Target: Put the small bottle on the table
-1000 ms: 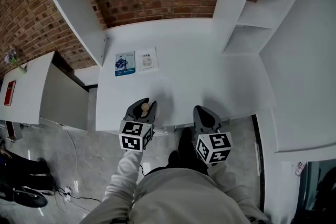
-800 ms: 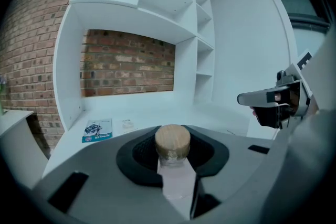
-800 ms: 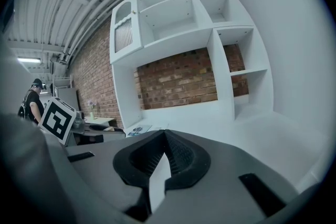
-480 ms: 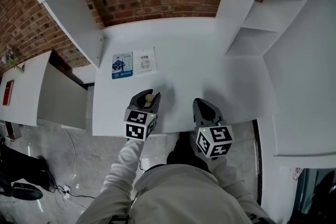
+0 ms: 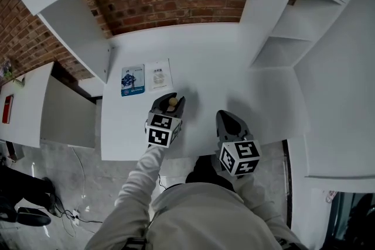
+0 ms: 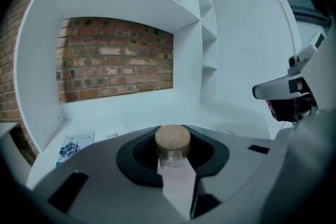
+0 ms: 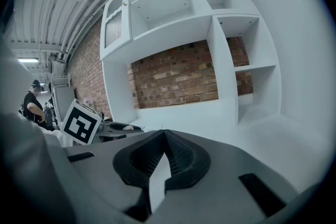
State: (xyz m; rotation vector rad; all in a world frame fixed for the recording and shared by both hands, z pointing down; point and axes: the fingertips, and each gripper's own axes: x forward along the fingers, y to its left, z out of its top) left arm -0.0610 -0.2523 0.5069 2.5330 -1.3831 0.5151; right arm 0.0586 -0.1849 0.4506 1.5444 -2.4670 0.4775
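Left gripper (image 5: 170,100): fingers part-open, clamped on either side of the small bottle (image 6: 172,145), clear glass with a round wooden stopper, held upright over the near part of the white desk (image 5: 222,76).
Right gripper (image 5: 229,120): fingertips closed together, nothing between them, at the desk's near edge.
Blue leaflet (image 5: 133,79) and white leaflet (image 5: 160,74): lay flat, side by side, beyond the left gripper.

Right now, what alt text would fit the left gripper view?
The left gripper clamps a small bottle with a wood-coloured stopper, over a white table. Behind are a brick wall and white shelving; two leaflets lie at the far left.
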